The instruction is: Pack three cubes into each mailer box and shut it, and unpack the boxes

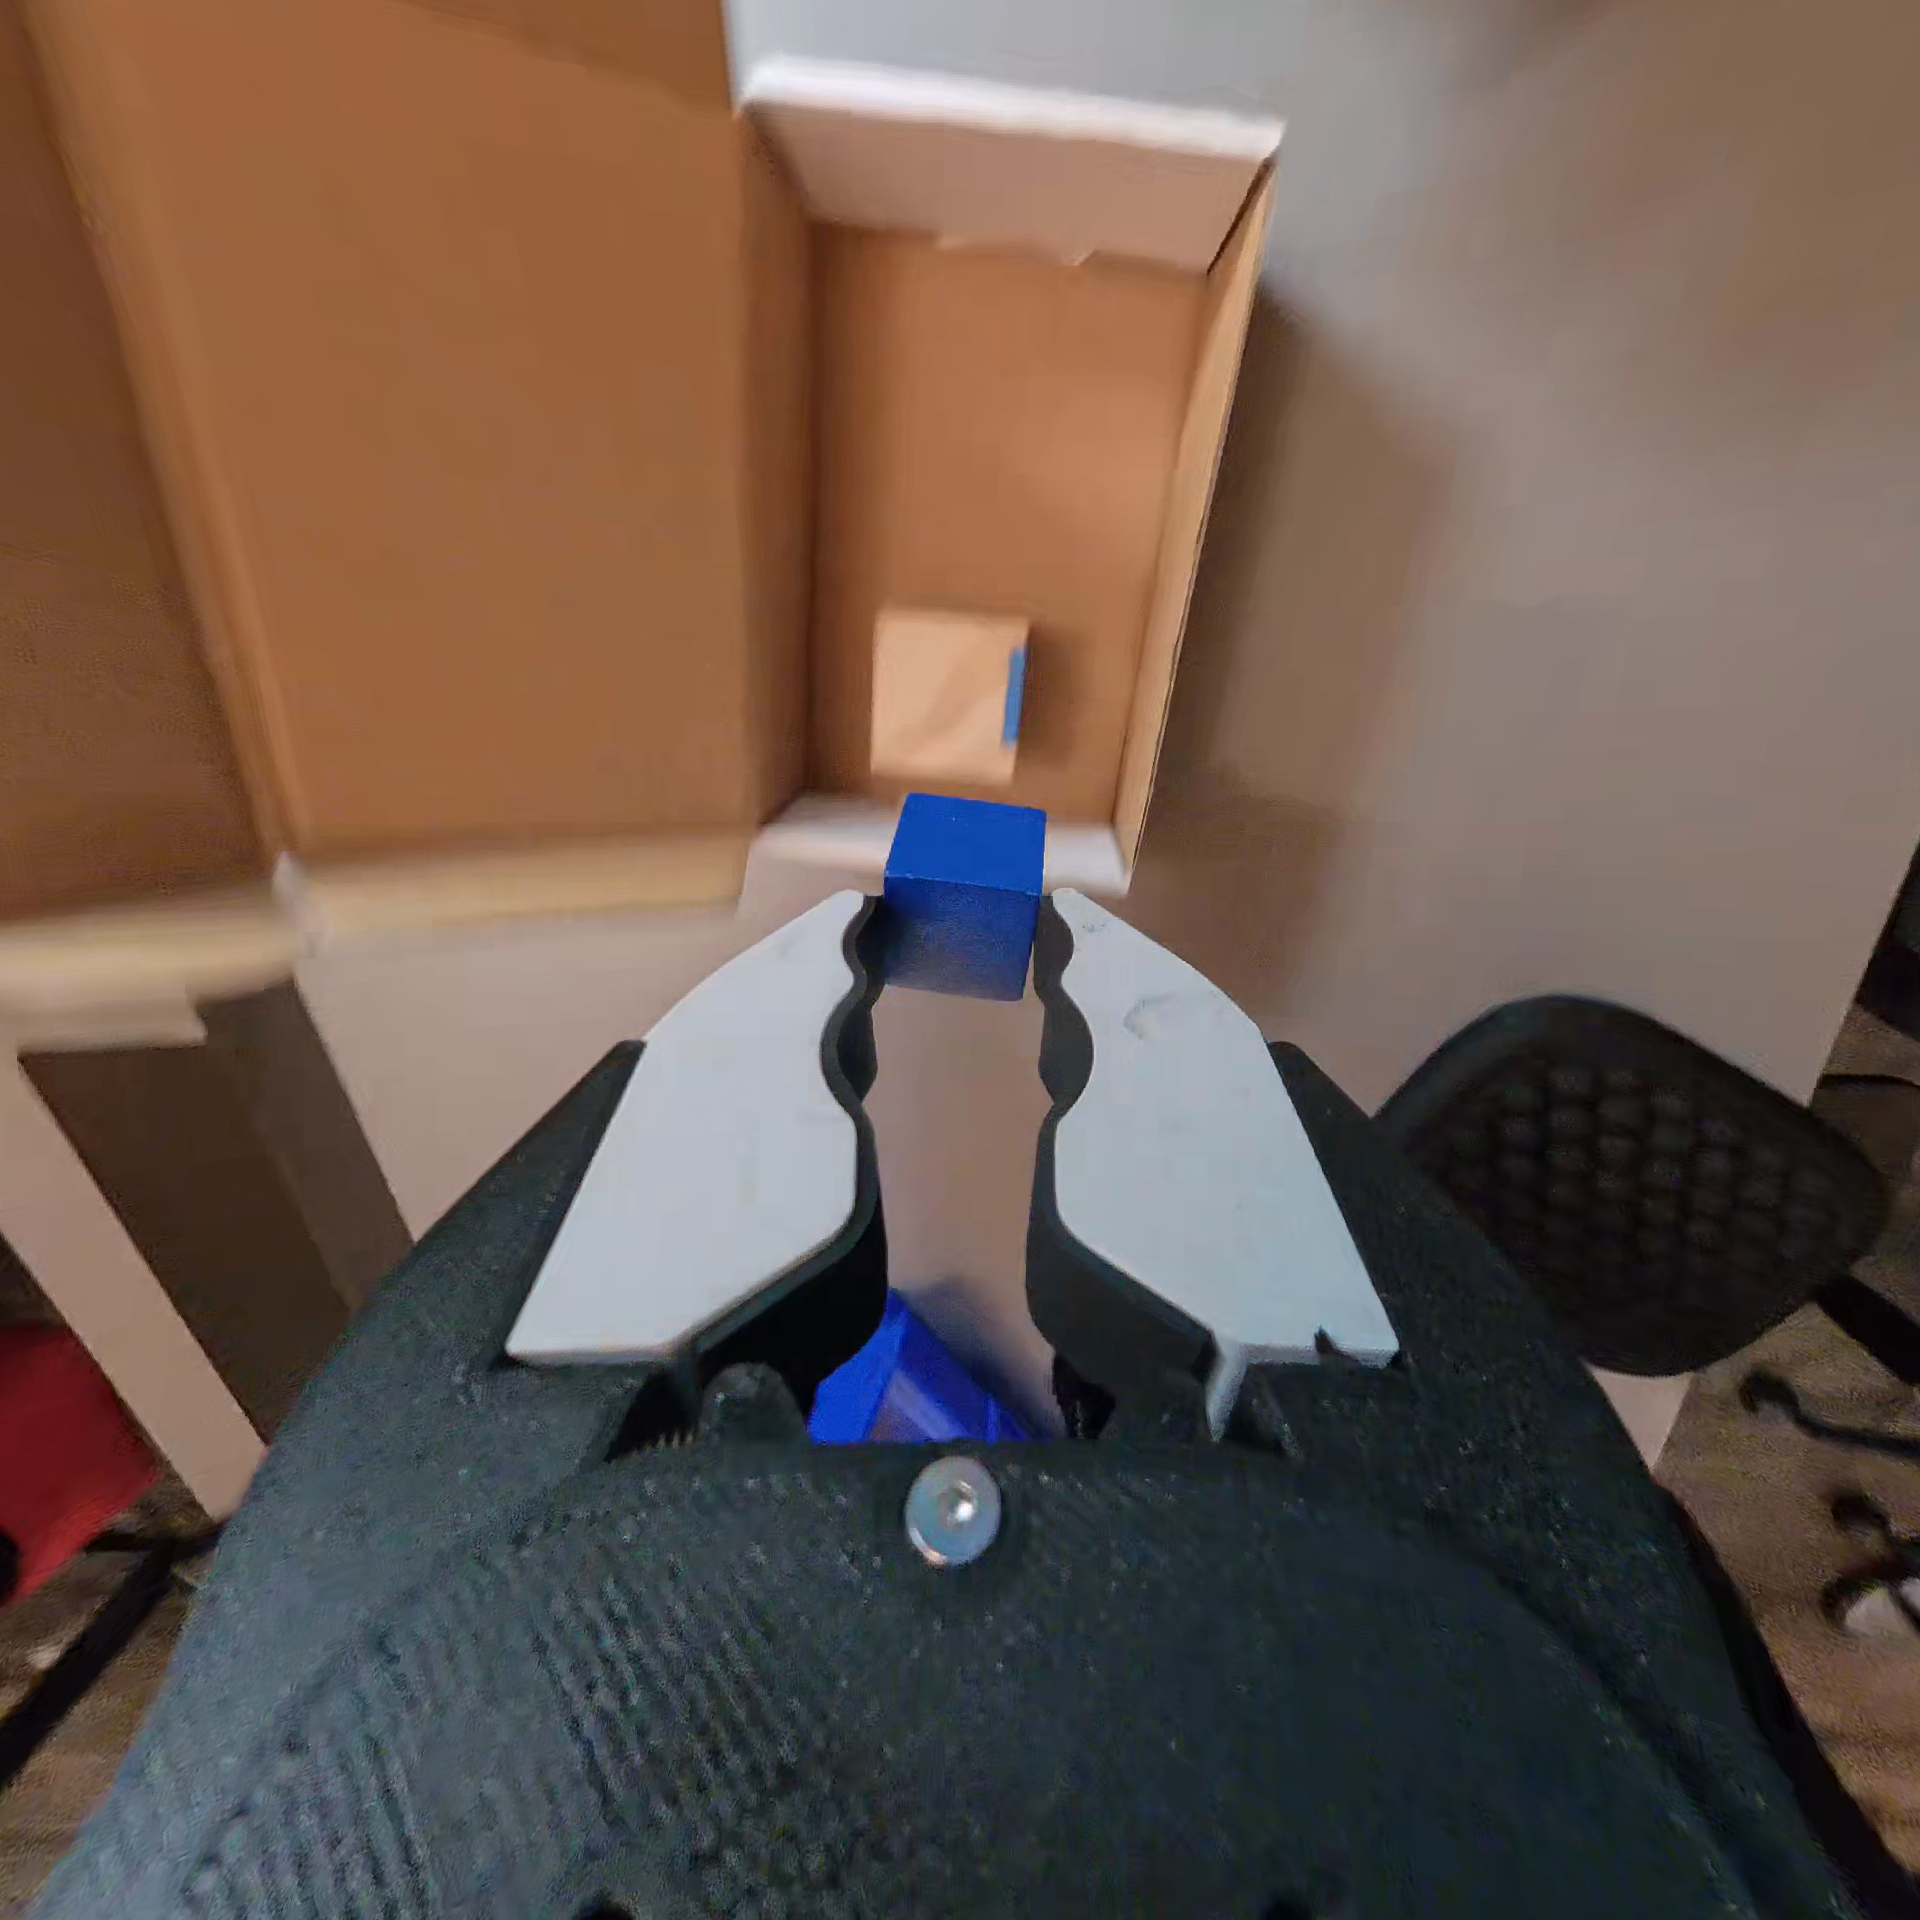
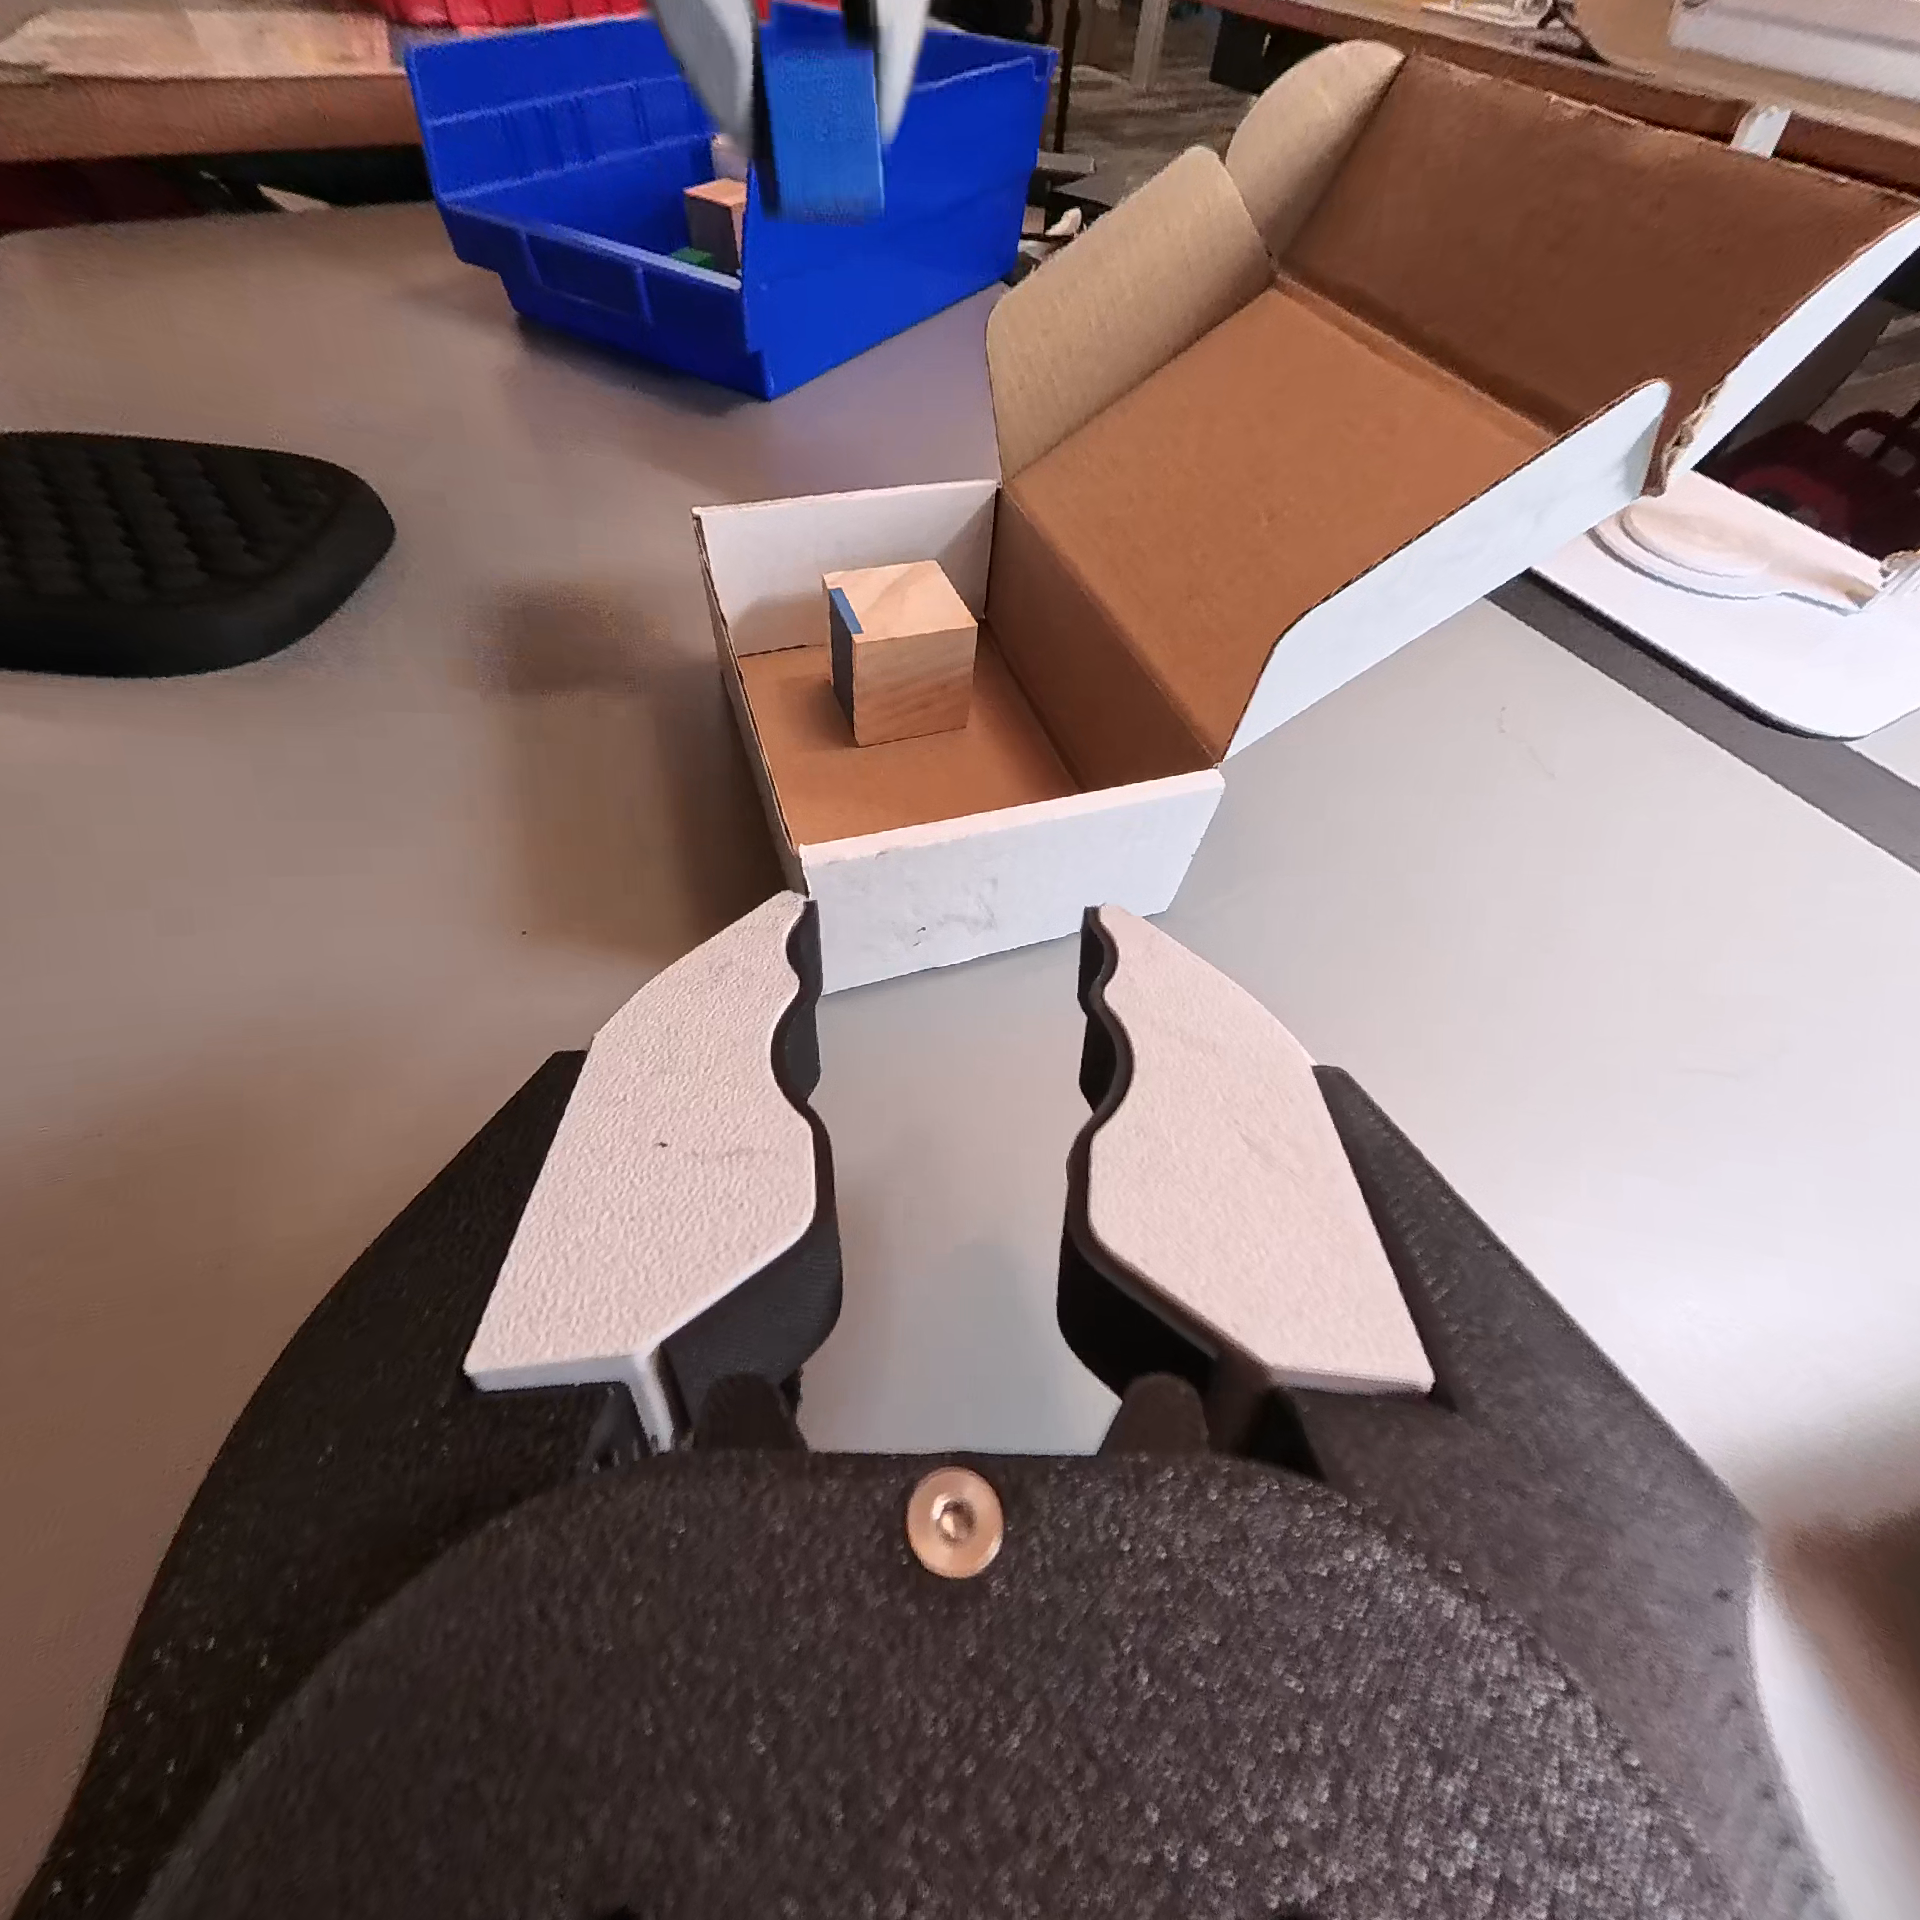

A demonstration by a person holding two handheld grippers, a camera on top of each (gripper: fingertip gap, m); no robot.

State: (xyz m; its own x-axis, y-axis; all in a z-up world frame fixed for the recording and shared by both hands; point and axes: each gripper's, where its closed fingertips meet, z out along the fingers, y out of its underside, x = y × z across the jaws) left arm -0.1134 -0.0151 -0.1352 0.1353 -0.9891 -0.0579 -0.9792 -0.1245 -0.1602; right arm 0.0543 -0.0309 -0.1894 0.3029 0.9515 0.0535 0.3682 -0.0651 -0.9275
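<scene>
I am holding the left gripper (image 1: 961, 940) with its fingertips pinching a blue cube (image 1: 961, 899) at the centre of the left wrist frame, lifted above the near wall of the open mailer box (image 1: 1164, 644). Beyond the cube, in the middle of the frame, a wooden cube (image 1: 948, 698) with a blue stripe on one edge is sitting on the brown floor of the box, and the box's lid (image 1: 468, 436) is lying folded back across the upper left. A black mesh pad (image 1: 1642, 1184) is showing at the right edge, lower down.

I am keeping the right gripper (image 2: 948, 951) spread apart with nothing between its fingers, low over the grey table (image 2: 312, 831) at the centre of the right wrist frame, its left fingertip just beside the white front wall of the mailer box (image 2: 997, 883). The wooden cube (image 2: 902, 652) is standing upright inside, toward the back. At the top centre the left gripper (image 2: 805, 114) is hanging blurred, gripping the blue cube (image 2: 823, 135), in front of a blue plastic bin (image 2: 862, 301) holding more cubes. The mesh pad (image 2: 156, 551) is lying at the left edge.
</scene>
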